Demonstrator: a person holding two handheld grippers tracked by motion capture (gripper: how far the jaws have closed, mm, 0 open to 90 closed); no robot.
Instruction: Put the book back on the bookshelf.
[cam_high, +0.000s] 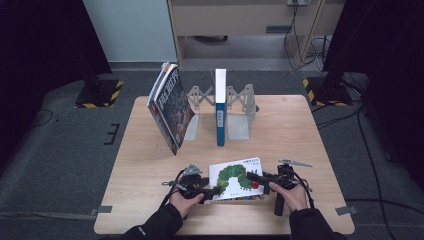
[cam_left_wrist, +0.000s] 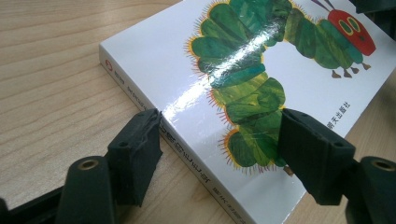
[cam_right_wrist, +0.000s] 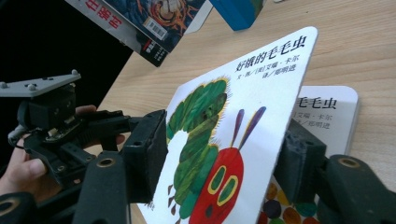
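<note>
A white picture book with a green caterpillar on its cover lies flat near the table's front edge. My left gripper is at the book's left side. In the left gripper view, the left gripper stands open, one jaw beside the spine and the other over the cover. My right gripper is at the book's right side. In the right gripper view, the lifted front cover slants between the wide jaws of the right gripper, above the title page. Neither pad clearly presses it.
At the back of the wooden table, a blue-and-white book stands upright between grey metal bookends. A large dark-covered book leans to the left of them. Black stands and cables sit on the floor around the table.
</note>
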